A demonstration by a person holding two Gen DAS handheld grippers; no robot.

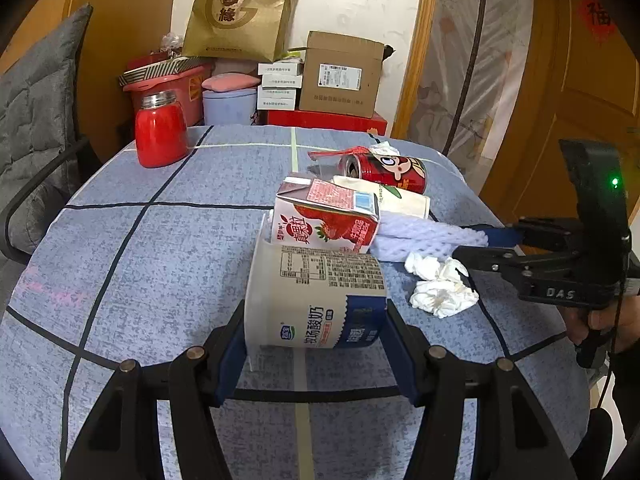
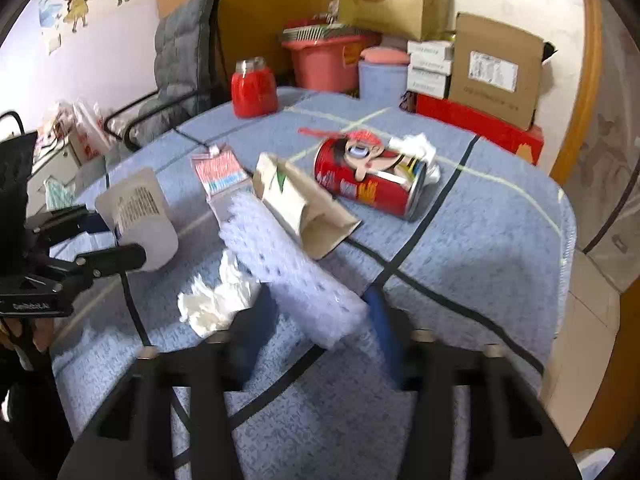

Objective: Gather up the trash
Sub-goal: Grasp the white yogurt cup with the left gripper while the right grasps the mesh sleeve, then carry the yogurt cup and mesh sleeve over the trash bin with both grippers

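My left gripper [image 1: 316, 344] is shut on a white yogurt cup [image 1: 316, 300], which lies on its side with a strawberry milk carton [image 1: 326, 218] stuck in its mouth; the cup also shows in the right wrist view [image 2: 138, 220]. My right gripper [image 2: 320, 328] is shut on a pale foam fruit net [image 2: 288, 264], also seen in the left wrist view [image 1: 424, 236]. A crumpled tissue [image 1: 440, 288] lies just beside it. A red can [image 2: 372, 176] and a flattened paper cup [image 2: 300, 204] lie behind on the blue checked tablecloth [image 1: 160, 260].
A red jar [image 1: 160, 132] stands at the table's far left. Boxes [image 1: 340, 76], a gold paper bag [image 1: 240, 12], a red tub and a blue bin stand behind the table. A grey padded chair [image 1: 36, 120] is at the left. The table edge drops off at the right.
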